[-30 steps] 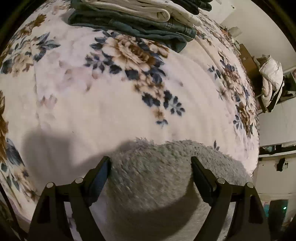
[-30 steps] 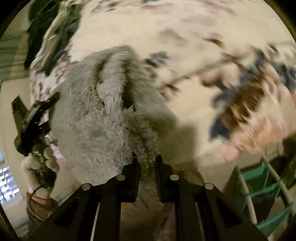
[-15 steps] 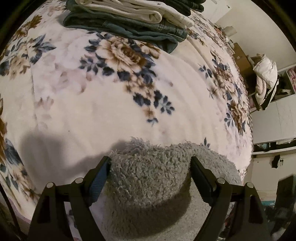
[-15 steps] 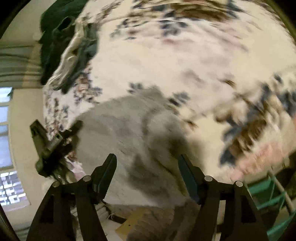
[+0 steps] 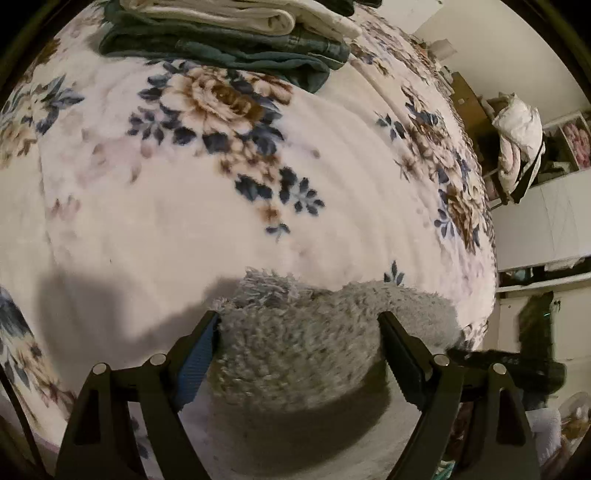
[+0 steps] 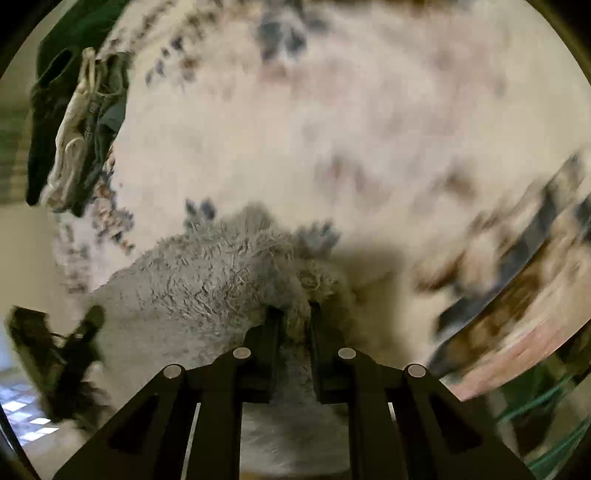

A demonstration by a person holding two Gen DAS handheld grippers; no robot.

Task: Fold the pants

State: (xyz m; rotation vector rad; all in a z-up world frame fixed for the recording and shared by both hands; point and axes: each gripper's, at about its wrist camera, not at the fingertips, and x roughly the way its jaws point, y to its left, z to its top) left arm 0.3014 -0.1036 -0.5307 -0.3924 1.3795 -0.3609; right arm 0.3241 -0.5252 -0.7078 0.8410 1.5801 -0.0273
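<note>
One fuzzy grey pants (image 5: 295,350), two claws (image 5: 299,328) (image 6: 293,314)

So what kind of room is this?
Most likely a bedroom: a flowered blanket covers what looks like a bed, folded clothes are stacked on it, and bedding is piled beside white cupboards.

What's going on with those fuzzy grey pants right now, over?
Left gripper wide, straddling the grey pants. Right gripper closing on a fuzzy edge. Nothing blocking; folded stack sits farther up the floral blanket.
</note>
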